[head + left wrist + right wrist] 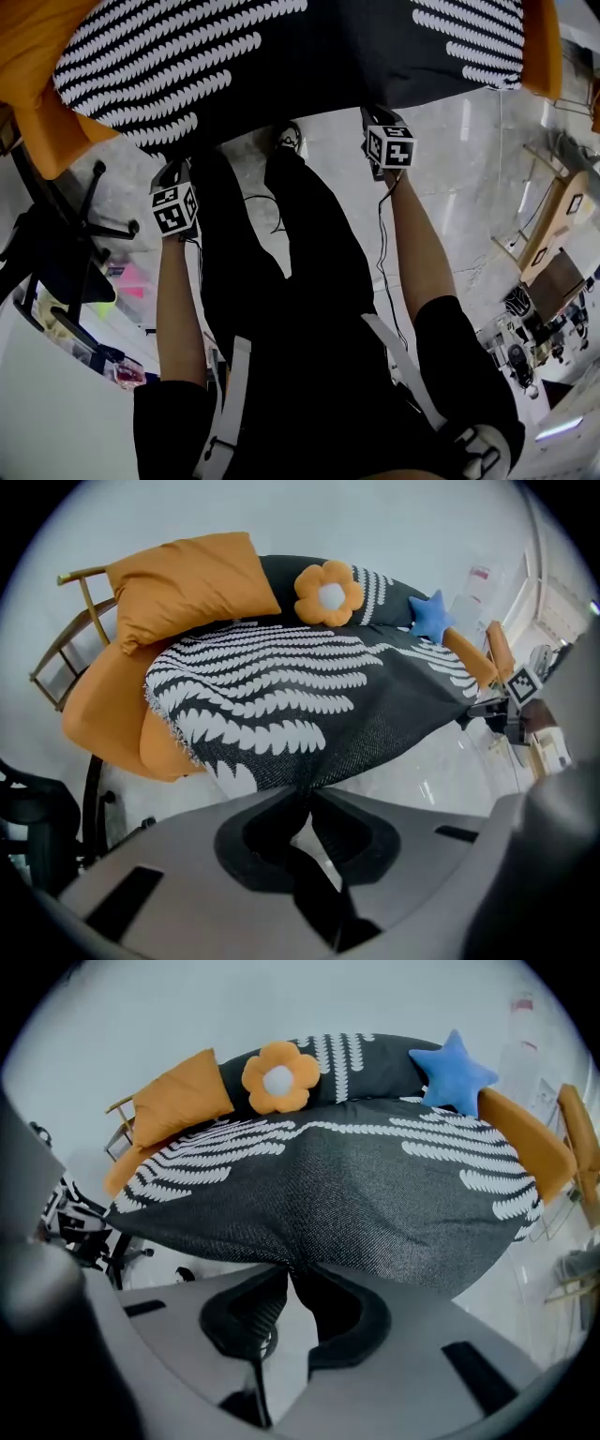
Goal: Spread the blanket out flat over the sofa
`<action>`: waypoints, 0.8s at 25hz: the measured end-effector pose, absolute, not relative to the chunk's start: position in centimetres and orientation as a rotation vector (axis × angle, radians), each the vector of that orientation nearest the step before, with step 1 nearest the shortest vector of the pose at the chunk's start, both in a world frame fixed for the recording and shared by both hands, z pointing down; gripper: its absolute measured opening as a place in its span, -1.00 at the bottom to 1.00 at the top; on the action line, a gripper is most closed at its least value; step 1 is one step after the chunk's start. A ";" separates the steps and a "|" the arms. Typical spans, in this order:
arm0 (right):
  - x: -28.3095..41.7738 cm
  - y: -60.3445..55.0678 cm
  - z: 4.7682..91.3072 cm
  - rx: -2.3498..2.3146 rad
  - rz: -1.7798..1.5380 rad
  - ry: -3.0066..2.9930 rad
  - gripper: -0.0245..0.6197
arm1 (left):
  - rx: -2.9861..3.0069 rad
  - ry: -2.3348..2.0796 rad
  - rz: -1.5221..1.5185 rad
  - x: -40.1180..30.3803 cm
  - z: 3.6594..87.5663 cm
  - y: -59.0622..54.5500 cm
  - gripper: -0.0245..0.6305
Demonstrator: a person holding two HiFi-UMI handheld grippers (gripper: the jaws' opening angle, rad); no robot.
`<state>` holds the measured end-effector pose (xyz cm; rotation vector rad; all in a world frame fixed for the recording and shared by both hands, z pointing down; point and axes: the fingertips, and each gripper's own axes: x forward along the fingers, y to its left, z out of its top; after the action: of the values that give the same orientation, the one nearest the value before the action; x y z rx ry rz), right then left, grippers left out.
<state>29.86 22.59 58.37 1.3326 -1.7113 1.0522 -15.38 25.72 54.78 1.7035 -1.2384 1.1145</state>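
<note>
**Two grippers pinch the blanket's near edge**

Head view: the black, white-leafed blanket (281,56) fills the top of the frame over the orange sofa (37,66). The left gripper (178,169) at centre left and the right gripper (371,114) at upper centre right both meet its lower edge.

Left gripper view: the jaws are pressed together on the hem at lower centre. The cloth stretches up across the seat toward an orange pillow (187,578) and a flower cushion (328,593).

Right gripper view: the jaws nip the hem at lower centre. A blue star cushion (453,1071) sits at the upper right.

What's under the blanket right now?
The orange sofa pokes out from under the blanket at one end; the rest of its seat is covered. Below the held-out front edge, only pale floor shows.
</note>
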 end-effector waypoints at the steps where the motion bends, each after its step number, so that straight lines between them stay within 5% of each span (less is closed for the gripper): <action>1: 29.7 22.4 58.2 1.341 1.070 -1.714 -0.66 | 1.688 -1.251 1.110 -15.3 54.7 25.6 -0.81; 5: 26.0 22.6 59.5 1.274 1.058 -1.718 -0.06 | 1.681 -1.273 1.041 -16.9 55.8 25.7 -0.65; 8: 25.8 21.7 58.6 1.254 1.015 -1.723 -0.04 | 1.711 -1.260 0.989 -15.5 54.6 24.9 -0.48; 10: 25.1 21.0 57.8 1.259 1.011 -1.729 -0.05 | 1.716 -1.238 0.942 -15.3 53.9 24.8 -0.13; 20: 13.7 19.1 59.2 1.143 0.997 -1.828 -0.08 | 1.591 -1.360 0.872 -24.9 57.2 23.9 -0.11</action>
<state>13.70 19.07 59.24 1.1430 -1.8284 0.9970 -24.87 23.91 57.18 1.5913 -1.3599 0.8725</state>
